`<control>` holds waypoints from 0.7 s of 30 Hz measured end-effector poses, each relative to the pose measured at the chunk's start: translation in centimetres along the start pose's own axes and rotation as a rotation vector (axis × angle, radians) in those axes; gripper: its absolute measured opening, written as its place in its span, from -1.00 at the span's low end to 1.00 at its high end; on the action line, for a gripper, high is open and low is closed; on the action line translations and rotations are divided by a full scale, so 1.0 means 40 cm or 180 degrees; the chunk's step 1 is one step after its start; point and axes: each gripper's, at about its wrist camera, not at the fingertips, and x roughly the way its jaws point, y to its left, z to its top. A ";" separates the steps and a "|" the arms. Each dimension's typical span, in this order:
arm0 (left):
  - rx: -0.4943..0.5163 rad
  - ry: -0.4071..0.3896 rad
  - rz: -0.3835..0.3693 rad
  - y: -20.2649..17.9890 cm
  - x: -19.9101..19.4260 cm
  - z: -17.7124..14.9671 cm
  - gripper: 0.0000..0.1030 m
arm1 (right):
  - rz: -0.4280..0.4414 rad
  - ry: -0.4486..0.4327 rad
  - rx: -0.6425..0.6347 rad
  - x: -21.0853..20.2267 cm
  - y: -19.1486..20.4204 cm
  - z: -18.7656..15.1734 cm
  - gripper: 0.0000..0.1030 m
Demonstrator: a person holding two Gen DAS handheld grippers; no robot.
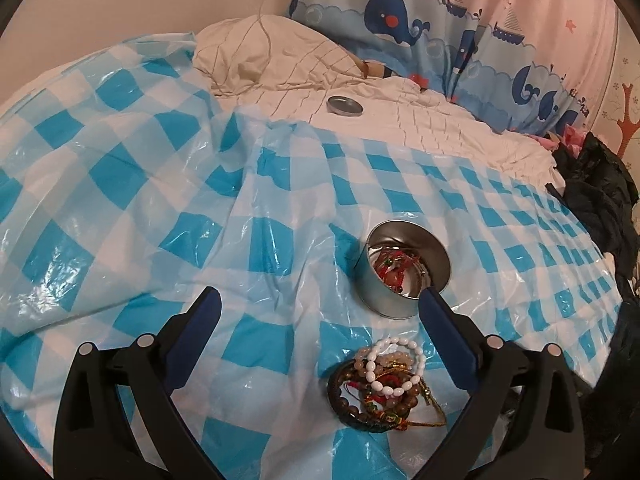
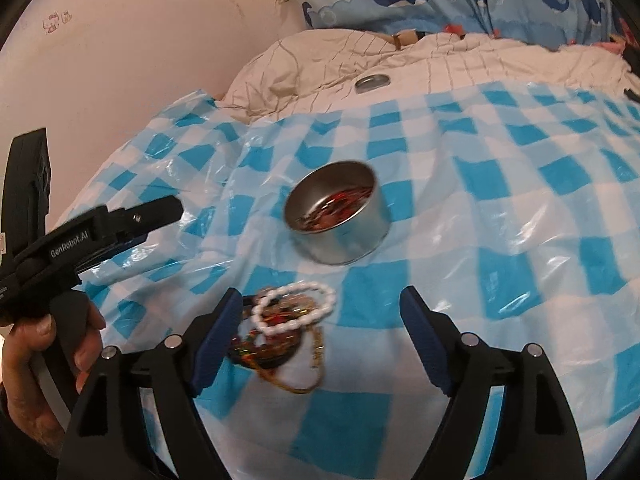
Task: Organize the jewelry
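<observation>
A pile of bracelets (image 1: 384,388) lies on the blue-and-white checked plastic sheet (image 1: 160,208), topped by a white bead bracelet (image 1: 394,368). Just beyond stands an open round metal tin (image 1: 404,268) with red jewelry inside. My left gripper (image 1: 320,300) is open and empty, its fingers astride the near side of the pile. In the right wrist view the pile (image 2: 288,328) lies by my left fingertip, the tin (image 2: 338,216) beyond it. My right gripper (image 2: 320,300) is open and empty above the sheet (image 2: 520,200).
The tin's lid (image 1: 345,105) lies on the cream quilt (image 1: 420,120) at the back, also seen in the right wrist view (image 2: 372,81). Whale-print curtain (image 1: 440,20) behind. Dark clothes (image 1: 596,208) lie at the right. The left gripper's body (image 2: 92,232) and hand show at left.
</observation>
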 end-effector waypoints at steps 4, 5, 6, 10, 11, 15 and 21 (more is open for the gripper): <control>0.0028 0.0015 -0.0009 -0.005 0.008 0.009 0.84 | -0.0100 0.0016 -0.0184 0.026 0.020 -0.008 0.58; 0.0013 0.0019 -0.0021 -0.005 0.011 0.013 0.84 | -0.0126 0.0027 -0.0180 0.032 0.016 -0.010 0.58; -0.0006 0.0024 -0.0032 -0.006 0.015 0.017 0.84 | -0.0130 0.0043 -0.0151 0.037 0.009 -0.012 0.59; -0.0015 0.0038 -0.0075 -0.019 0.026 0.029 0.84 | -0.0121 0.0081 -0.0033 0.051 -0.015 -0.015 0.59; -0.0003 0.0038 -0.0079 -0.023 0.027 0.030 0.84 | -0.0124 0.0083 -0.0025 0.052 -0.017 -0.014 0.59; 0.0046 0.0068 -0.0088 -0.037 0.036 0.029 0.85 | -0.0113 0.0087 -0.0028 0.054 -0.018 -0.013 0.64; 0.0102 0.0132 -0.0094 -0.056 0.052 0.024 0.85 | -0.0108 0.0093 -0.0041 0.056 -0.016 -0.014 0.66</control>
